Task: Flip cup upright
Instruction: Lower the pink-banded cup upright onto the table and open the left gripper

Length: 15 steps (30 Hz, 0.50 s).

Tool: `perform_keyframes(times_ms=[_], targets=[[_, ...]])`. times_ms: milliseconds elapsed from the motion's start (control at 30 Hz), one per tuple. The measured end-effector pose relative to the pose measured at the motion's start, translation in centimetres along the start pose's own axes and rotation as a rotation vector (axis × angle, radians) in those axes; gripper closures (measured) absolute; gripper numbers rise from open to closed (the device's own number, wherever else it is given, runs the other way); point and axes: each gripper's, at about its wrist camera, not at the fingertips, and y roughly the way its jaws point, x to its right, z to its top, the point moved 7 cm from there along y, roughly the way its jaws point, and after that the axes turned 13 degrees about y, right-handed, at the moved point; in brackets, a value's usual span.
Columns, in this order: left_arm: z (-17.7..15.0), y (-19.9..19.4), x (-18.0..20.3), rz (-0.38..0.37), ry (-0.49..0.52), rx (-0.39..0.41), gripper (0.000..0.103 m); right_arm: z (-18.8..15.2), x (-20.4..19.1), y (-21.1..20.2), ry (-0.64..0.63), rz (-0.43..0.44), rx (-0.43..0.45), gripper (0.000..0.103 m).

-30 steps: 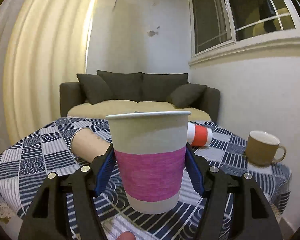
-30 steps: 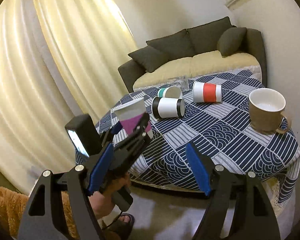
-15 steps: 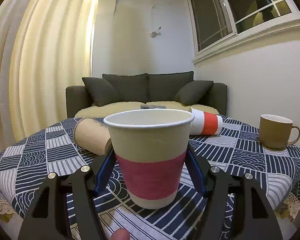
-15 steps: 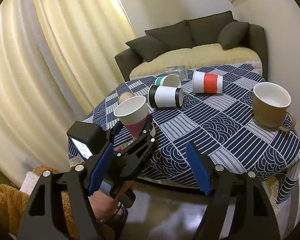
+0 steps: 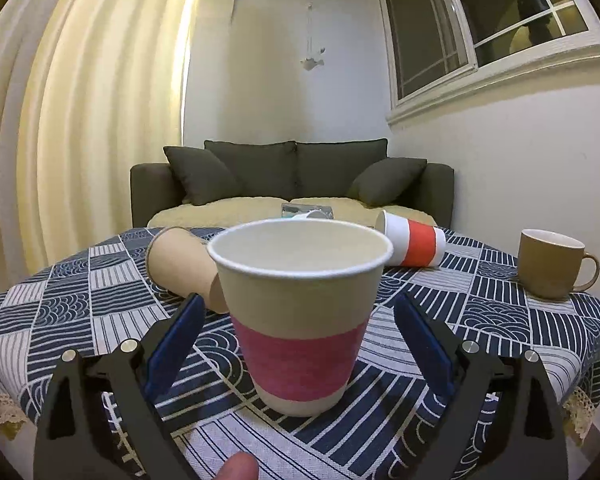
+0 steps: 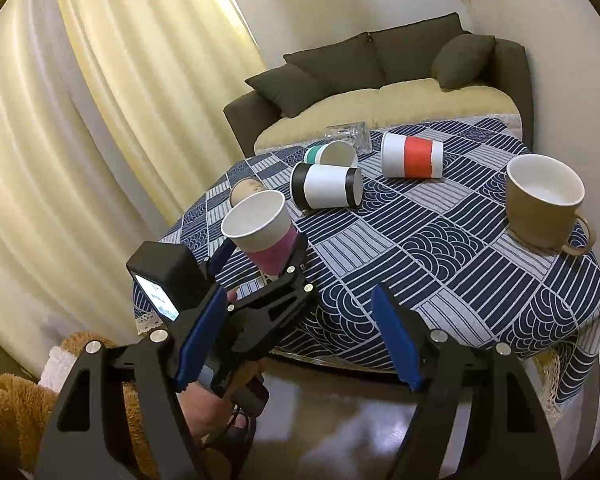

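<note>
A paper cup with a pink band point(image 5: 300, 320) stands upright, mouth up, on the patterned tablecloth point(image 5: 80, 312) near its front edge. My left gripper point(image 5: 300, 344) is open, its blue fingers point(image 5: 174, 344) apart on either side of the cup and clear of it. The cup also shows in the right wrist view point(image 6: 260, 232), with the left gripper point(image 6: 260, 264) around it. My right gripper point(image 6: 296, 340) is open and empty, held off the table's near edge above the floor.
Lying on their sides: a brown paper cup point(image 5: 180, 266), a red-banded cup point(image 6: 412, 156), a black-banded cup point(image 6: 326, 186) and a green-banded cup point(image 6: 330, 154). A brown mug point(image 6: 544, 200) stands upright at the right. A glass point(image 6: 348, 134) and a sofa point(image 6: 380, 80) are behind.
The left gripper lowered the pink-banded cup onto the table and opened its fingers, letting go of it. The right gripper stayed open and moved little.
</note>
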Motion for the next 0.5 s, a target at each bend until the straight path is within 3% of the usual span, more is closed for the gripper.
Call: perform_keyframes(times_ms=[167, 333, 500], targets=[[0.9, -1.2, -0.7, -0.008, -0.002, -0.012, 0.010, 0.5, -0.2, -1.3, 0.001, 0.044, 0.048, 0.025], [2.8, -4.3, -0.8, -0.063, 0.017, -0.011, 0.010, 0.9, -1.3, -2.5, -0.028, 0.084, 0.099, 0.022], [5.5, -7.3, -2.9, -0.097, 0.008, -0.014, 0.006, 0.9, -2.7, -3.9, -0.068, 0.100, 0.147, 0.005]])
